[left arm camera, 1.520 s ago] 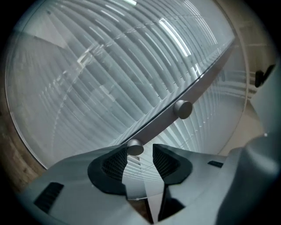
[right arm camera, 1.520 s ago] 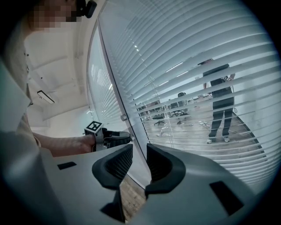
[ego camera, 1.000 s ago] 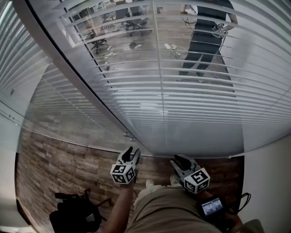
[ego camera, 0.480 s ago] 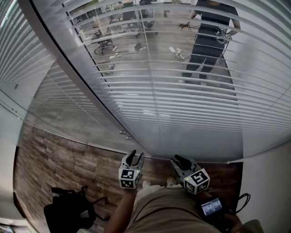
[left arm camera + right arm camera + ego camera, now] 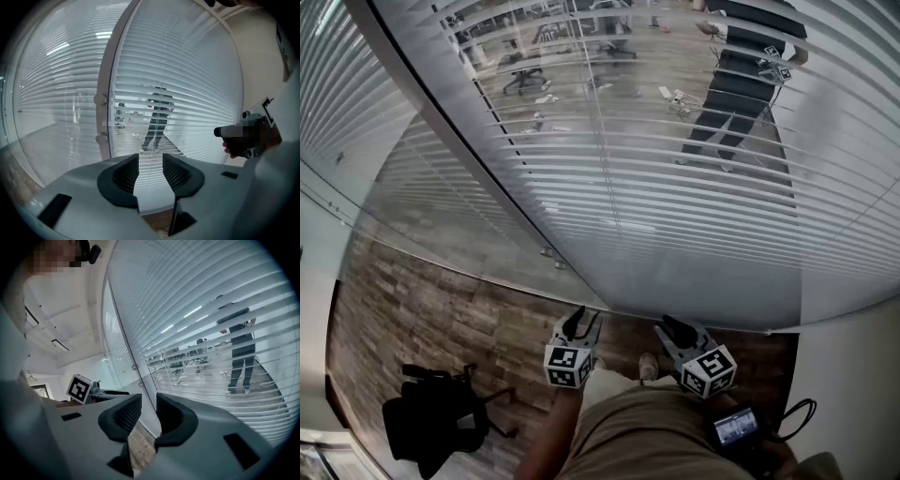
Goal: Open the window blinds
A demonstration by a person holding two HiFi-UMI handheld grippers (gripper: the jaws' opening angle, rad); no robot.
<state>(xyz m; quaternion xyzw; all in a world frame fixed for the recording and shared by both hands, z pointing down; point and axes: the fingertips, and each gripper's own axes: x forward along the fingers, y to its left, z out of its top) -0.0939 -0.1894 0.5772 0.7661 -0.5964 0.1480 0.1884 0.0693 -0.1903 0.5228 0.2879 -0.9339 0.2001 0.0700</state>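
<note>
Blinds (image 5: 675, 206) straight ahead on the glass wall (image 5: 441, 244), above both grippers. Thin, flat, white horizontal slats, tilted enough at mid-height to show a person (image 5: 741, 84) beyond. Probably early: full drop down, thin cord (image 5: 153, 140) not yet grabbed. Left gripper (image 5: 581, 323) and right gripper (image 5: 675, 330) low over wood-grain floor (image 5: 422, 309), jaws apart, ribbed pads empty.

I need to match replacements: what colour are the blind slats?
White or very pale grey; the blind slats show best in the left gripper view.
</note>
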